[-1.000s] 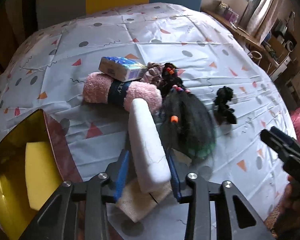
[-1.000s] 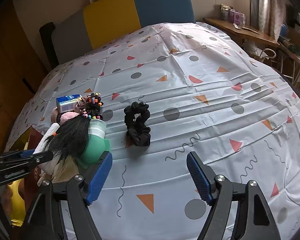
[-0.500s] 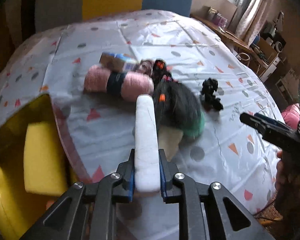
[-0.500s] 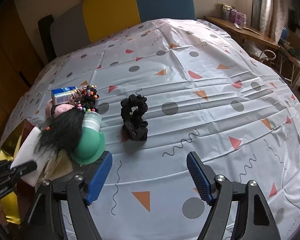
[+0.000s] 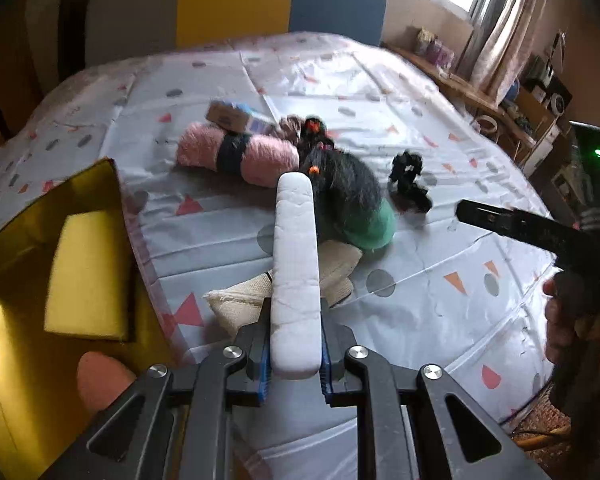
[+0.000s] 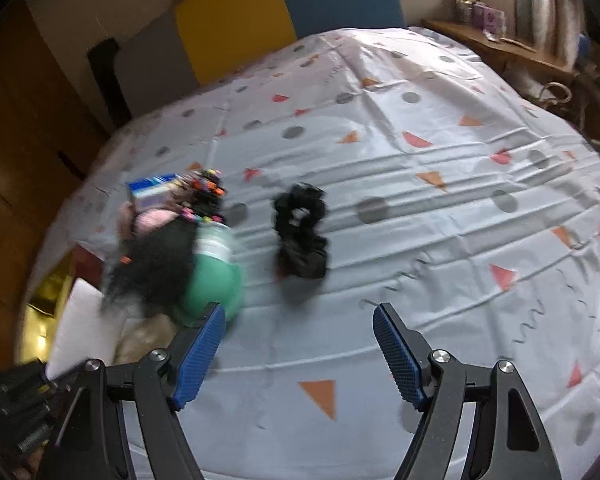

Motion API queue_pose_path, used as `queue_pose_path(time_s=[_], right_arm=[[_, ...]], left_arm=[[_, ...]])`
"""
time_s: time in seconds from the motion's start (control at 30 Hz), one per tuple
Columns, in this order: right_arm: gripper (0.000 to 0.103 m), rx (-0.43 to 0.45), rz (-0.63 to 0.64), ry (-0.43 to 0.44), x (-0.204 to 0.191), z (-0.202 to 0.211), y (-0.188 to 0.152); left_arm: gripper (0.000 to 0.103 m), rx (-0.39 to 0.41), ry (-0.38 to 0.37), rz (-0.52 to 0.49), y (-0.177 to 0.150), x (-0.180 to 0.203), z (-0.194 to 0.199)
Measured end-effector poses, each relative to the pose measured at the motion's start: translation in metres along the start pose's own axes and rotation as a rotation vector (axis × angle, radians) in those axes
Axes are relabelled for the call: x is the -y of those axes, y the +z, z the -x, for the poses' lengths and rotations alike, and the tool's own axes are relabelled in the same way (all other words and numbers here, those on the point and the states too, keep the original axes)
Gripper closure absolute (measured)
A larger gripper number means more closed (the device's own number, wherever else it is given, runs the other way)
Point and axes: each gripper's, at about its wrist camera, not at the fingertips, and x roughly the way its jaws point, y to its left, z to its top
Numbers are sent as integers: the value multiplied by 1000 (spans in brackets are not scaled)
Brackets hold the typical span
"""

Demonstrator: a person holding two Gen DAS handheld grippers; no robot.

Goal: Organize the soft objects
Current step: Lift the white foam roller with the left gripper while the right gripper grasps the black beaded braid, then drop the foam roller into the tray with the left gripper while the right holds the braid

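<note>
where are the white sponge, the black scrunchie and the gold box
white sponge (image 5: 296, 264), left wrist view, middle of its top face
black scrunchie (image 6: 301, 232), right wrist view, centre of the bunched fabric
gold box (image 5: 16, 360), left wrist view, inner wall on the left

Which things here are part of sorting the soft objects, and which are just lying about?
Part of the job:
- white sponge, shut in the left gripper
- gold bin holding a yellow sponge
- pink towel roll
- black scrunchie
- black wig
- beige cloth

Lying about:
- blue carton
- chair
- open right gripper
</note>
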Motion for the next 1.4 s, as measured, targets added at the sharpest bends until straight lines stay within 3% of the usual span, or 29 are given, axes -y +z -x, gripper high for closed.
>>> queue_pose_path(time_s=[0.23,0.5,0.57,0.63,0.67,0.77,0.87,0.9,1.03,1.27,1.4], right_arm=[[32,-39,81,91,-54,-27,41],[45,-166,139,18,-97,-100,83],[50,-213,186,-29,-106,-120,83],[66,-262,240,-69,-114,-136,77],[67,-271,273,-93,-117,-141,73],[76,-228,274,-75,-114,-128,67],[79,-162,223,-33,-100,-96,66],[88,-144,215,-17,-95,-85,64],[91,-103,196,29,-79,-48,53],[93,-108,187,34,-50,-10,10],[93,-168,181,0,-30,-15,-17]], left_arm=[[86,70,-42,47,-15,-7,32],[86,87,-93,99,-29,-21,52],[86,88,-100,113,-31,-24,55],[86,93,-104,121,-33,-27,57],[86,97,-103,124,-33,-28,59],[86,118,-100,129,-35,-32,67],[86,136,-107,139,-36,-36,72],[86,142,-108,142,-36,-36,74],[86,157,-110,158,-39,-39,81],[86,191,-91,177,-48,-45,100],[86,209,-72,193,-53,-52,110]])
